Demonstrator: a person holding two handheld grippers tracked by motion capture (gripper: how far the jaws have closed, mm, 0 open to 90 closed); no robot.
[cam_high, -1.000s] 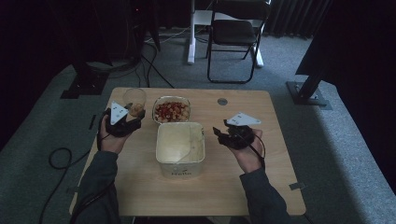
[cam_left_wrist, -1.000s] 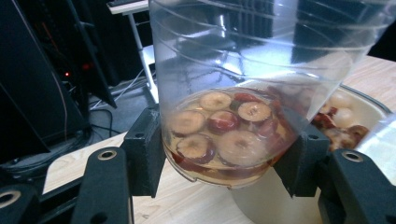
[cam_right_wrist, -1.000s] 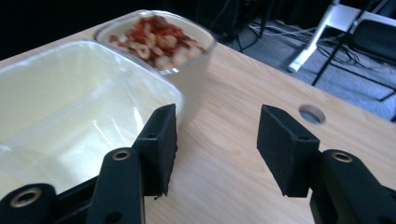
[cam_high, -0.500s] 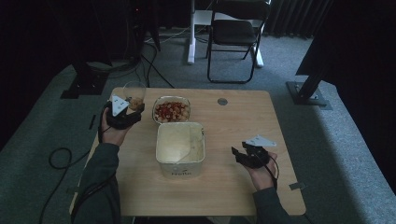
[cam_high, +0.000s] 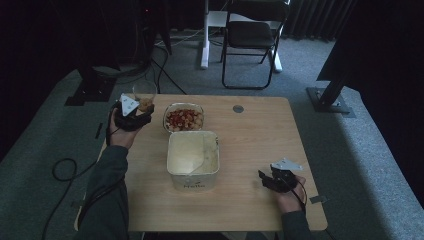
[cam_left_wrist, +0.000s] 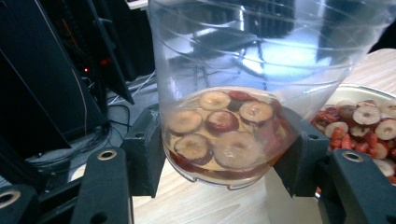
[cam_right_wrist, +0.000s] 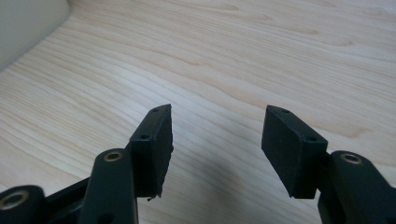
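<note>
My left tool has the clear cup clamped between its pads, gripped low on the wall, right at the layer of sliced dried fruit lying in its bottom. In the left gripper view the cup sits dead centre and leans a little, its base off the bench between the two black pads. From above, cup and tool sit at the upper left of the bench, just left of the glass bowl of red and pale slices. Below that bowl, middle of the frame, stands the cream square tub.

My right tool is down at the lower right, well apart from the cup, low over bare wood. Its jaws have just been opening, wide now, nothing between them.
</note>
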